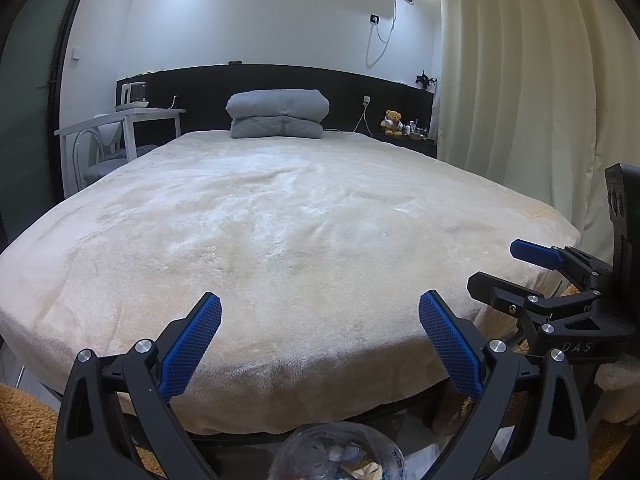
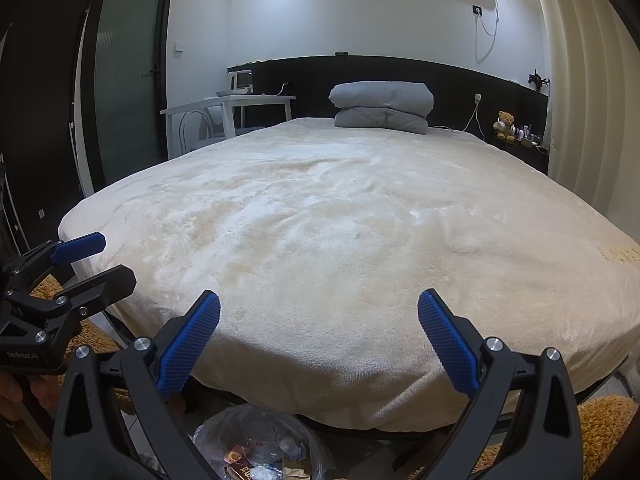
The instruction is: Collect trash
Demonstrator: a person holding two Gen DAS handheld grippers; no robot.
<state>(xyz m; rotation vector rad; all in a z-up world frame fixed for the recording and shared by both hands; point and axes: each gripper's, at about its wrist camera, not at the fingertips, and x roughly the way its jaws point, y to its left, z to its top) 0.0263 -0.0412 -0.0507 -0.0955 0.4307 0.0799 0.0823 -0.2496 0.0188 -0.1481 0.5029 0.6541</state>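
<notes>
Trash bag (image 2: 256, 444) on floor w/ mouth up, prob round; left gripper (image 1: 320, 344) & right gripper (image 2: 319, 342) wide apart, nothing held

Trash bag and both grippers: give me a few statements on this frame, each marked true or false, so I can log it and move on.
1. Both grippers are open and hold nothing. True: the left gripper and the right gripper show spread jaws with only the bed behind them.
2. The clear trash bag lies on top of the bed. False: it sits on the floor at the foot of the bed, below the grippers.
3. The trash bag already holds wrappers and scraps. True.
4. The folded grey quilt lies at the foot of the bed. False: it is at the far end, by the dark headboard.
5. A teddy bear sits right of the bed's head. True.
</notes>
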